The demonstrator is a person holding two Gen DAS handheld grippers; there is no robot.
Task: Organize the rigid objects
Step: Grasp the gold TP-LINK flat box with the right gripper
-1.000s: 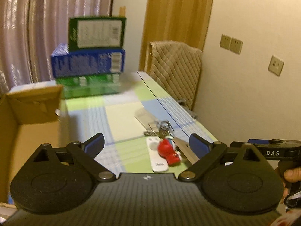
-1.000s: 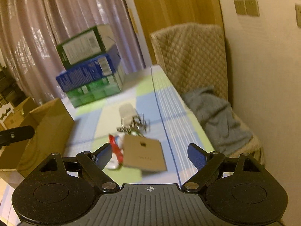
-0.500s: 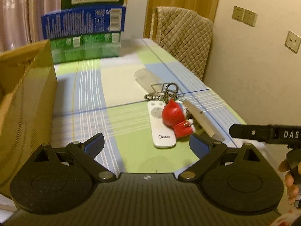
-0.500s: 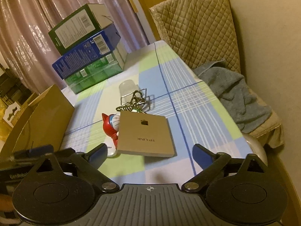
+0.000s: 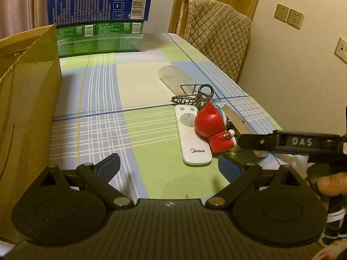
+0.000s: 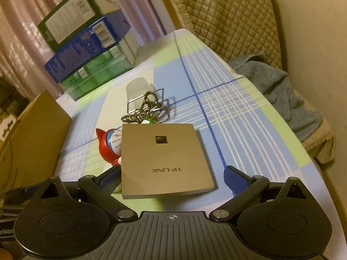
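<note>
A flat tan TP-LINK box (image 6: 164, 158) lies on the checked tablecloth (image 6: 227, 119). Its near end sits between the fingers of my right gripper (image 6: 173, 175), which is open, and the pads stay clear of the box's sides. Left of the box a red figurine (image 6: 107, 147) leans against a white remote (image 5: 192, 134). A bunch of wire rings and a strap (image 5: 195, 96) lies behind them, next to a clear plastic piece (image 5: 173, 77). My left gripper (image 5: 169, 166) hovers open and holds nothing, short of the remote. One finger of the right gripper (image 5: 282, 142) reaches in beside the figurine (image 5: 213, 130).
An open cardboard box (image 5: 26, 86) stands along the table's left side. Three stacked cartons (image 5: 97, 36) stand at the far end. A chair with a quilted cover (image 5: 216, 32) and a grey cloth (image 6: 282, 91) stands by the right edge, near the wall.
Both grippers have come down and closer to the objects. The right gripper's fingers spread wider, and the tan box's near end now lies between them.
</note>
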